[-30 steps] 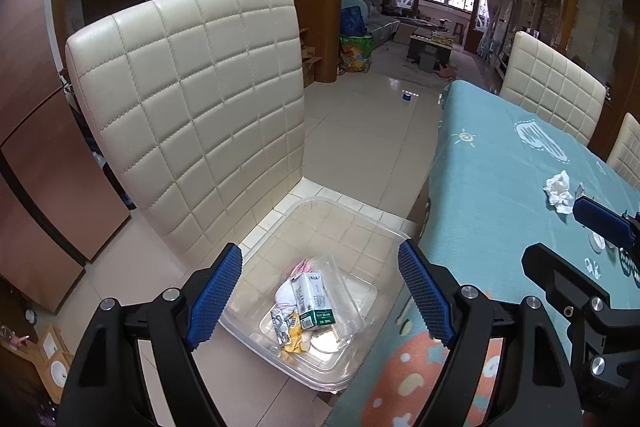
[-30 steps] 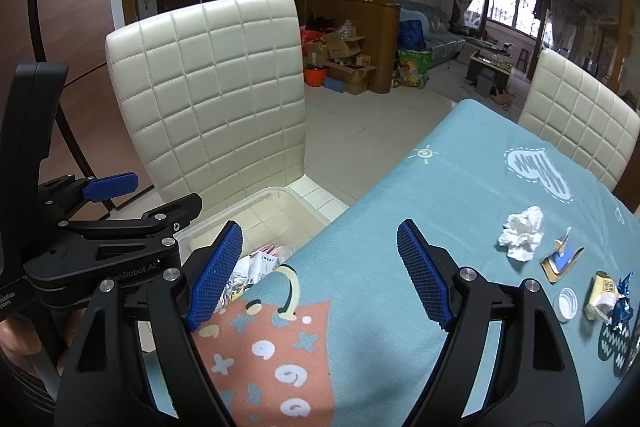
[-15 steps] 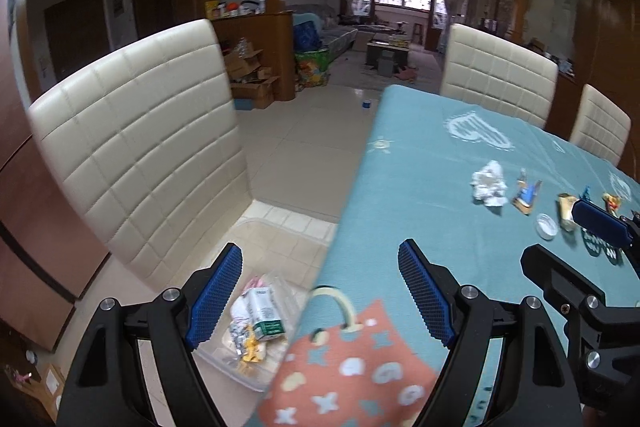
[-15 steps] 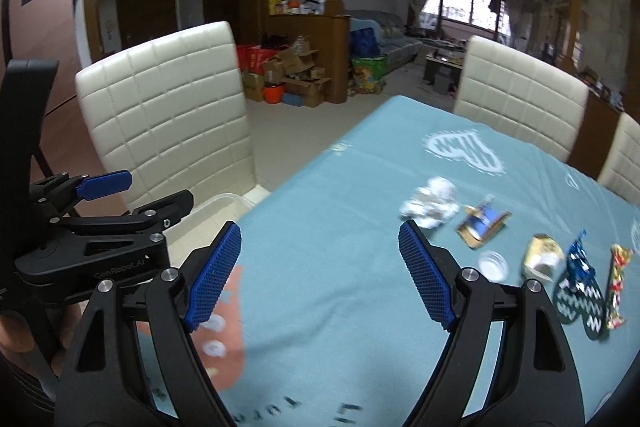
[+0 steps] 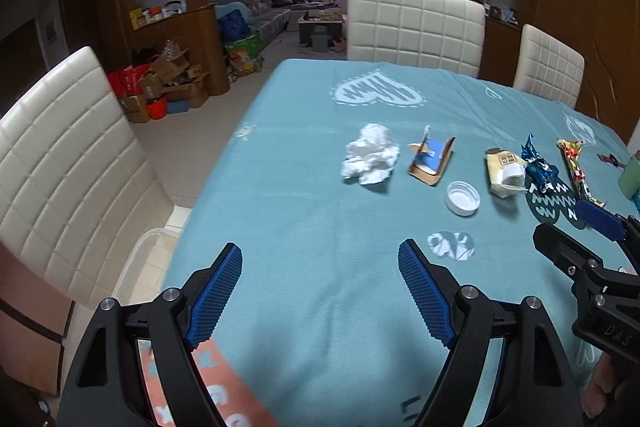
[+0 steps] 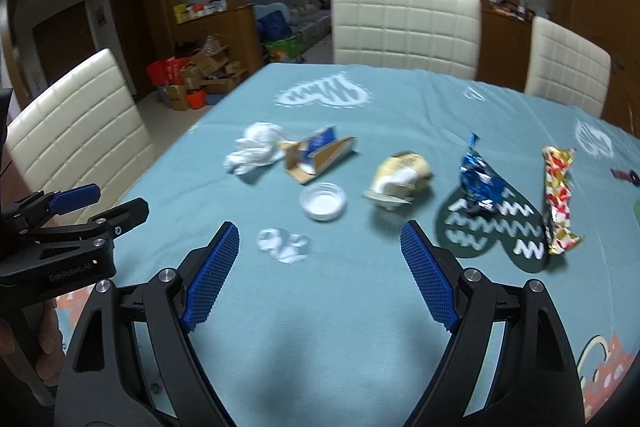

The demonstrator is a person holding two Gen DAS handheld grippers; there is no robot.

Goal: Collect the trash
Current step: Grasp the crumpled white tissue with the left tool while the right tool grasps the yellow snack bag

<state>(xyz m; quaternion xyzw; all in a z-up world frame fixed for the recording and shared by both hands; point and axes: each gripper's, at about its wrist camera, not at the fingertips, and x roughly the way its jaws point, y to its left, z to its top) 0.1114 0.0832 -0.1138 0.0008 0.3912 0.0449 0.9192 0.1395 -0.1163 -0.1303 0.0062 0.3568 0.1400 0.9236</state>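
Left gripper [image 5: 320, 291]: jaws wide apart, nothing between them, hanging over bare blue cloth near the desk's left edge.
Right gripper [image 6: 320, 277]: jaws wide apart and empty, over the cloth just short of the row of trash.
Desk [image 5: 304, 219]: covered by a light blue cloth printed with hearts; an orange patch with white marks lies under the left jaws' near side.
Tissue [image 5: 370, 154]: crumpled white wad, ahead of the left jaws and a little to their right; in the right view it is ahead and left of the right jaws.
Torn carton [image 5: 430, 161]: brown and blue, opened out, just beside the tissue on its right.
Bottle cap [image 6: 323, 201]: white, open side up, the closest piece ahead of the right jaws, in line with the gap between them.
Yellow wrapper [image 6: 400, 177]: crumpled, ahead of the right jaws' right finger, right of the cap.
Blue wrapper [image 6: 478, 183]: shiny foil, further right, lying on a dark heart print.
Red and gold wrapper [image 6: 558, 199]: long, at the right end of the row.
Plastic bin [image 5: 140, 263]: clear rim showing on the floor, left of the left jaws, between the desk and a chair.
Chairs [image 5: 60, 167]: cream, quilted; one left of the desk, two beyond its far side.
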